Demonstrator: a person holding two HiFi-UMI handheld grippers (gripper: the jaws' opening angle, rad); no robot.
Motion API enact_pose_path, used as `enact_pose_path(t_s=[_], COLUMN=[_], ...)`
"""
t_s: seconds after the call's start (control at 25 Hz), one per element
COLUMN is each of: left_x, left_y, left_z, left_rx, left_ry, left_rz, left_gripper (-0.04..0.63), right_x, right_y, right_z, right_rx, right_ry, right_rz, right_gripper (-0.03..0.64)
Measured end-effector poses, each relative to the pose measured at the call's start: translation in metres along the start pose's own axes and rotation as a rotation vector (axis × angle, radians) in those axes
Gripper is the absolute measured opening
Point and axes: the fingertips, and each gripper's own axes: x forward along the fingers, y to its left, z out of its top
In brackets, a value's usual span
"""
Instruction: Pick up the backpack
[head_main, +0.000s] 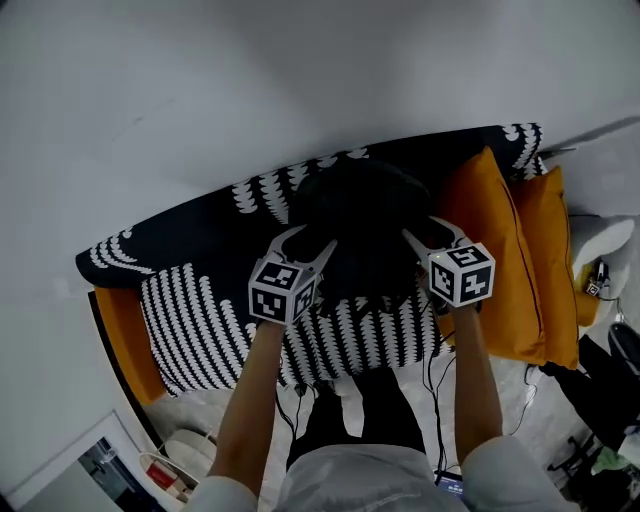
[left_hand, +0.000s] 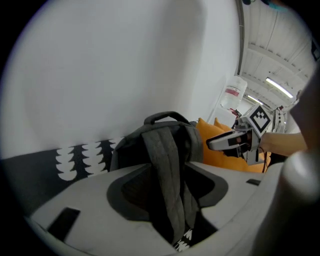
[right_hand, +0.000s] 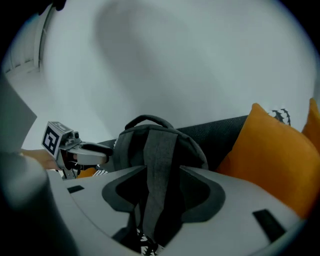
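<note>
A dark grey backpack (head_main: 365, 215) stands upright on the sofa against its backrest, top handle up. Both grippers reach in at its front from either side. My left gripper (head_main: 308, 243) is at the pack's left front, and my right gripper (head_main: 425, 232) is at its right front. In the left gripper view the jaws of the left gripper (left_hand: 170, 172) stand open, with a grey shoulder strap (left_hand: 162, 150) hanging in the gap. The right gripper view shows the same: my right gripper (right_hand: 162, 172) is open around the other strap (right_hand: 159, 150). Neither gripper's pads press on the strap.
The sofa (head_main: 200, 320) carries a black throw with white leaf print. Two orange cushions (head_main: 500, 250) lean just right of the backpack, close to the right gripper. A white wall (head_main: 250, 80) rises behind. Cables and small objects (head_main: 600, 280) lie on the floor at the right.
</note>
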Motion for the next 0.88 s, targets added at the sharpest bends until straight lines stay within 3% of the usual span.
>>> enact_pose_path(t_s=[0.16,0.48,0.56,0.72,0.88], left_x=[0.022,0.049,0.050,0.042,0.018], left_y=[0.005,-0.001,-0.008,-0.015,-0.026], left_z=[-0.011,-0.022,-0.023,-0.020,-0.018], left_rx=[-0.035,-0.050,-0.034,-0.026,-0.010], left_ry=[0.009,0.030,0.038,0.033,0.033], left_rz=[-0.016,-0.062,-0.081,-0.056,-0.050], left_gripper=[0.244,0.246,0.255,0.159,0.109], right_x=[0.031,0.062,0.057,0.039,0.005], right_y=[-0.002,0.005,0.009,0.017,0.030], right_z=[-0.008,-0.022,-0.024,-0.024,-0.025], right_rx=[-0.031,-0.025,-0.032,-0.032,-0.036], right_ry=[0.037,0.072,0.073,0.056,0.042], right_rz=[0.058,0.125,0.123,0.134,0.097], right_gripper=[0.213,0.209,0.134,0.071,0.044])
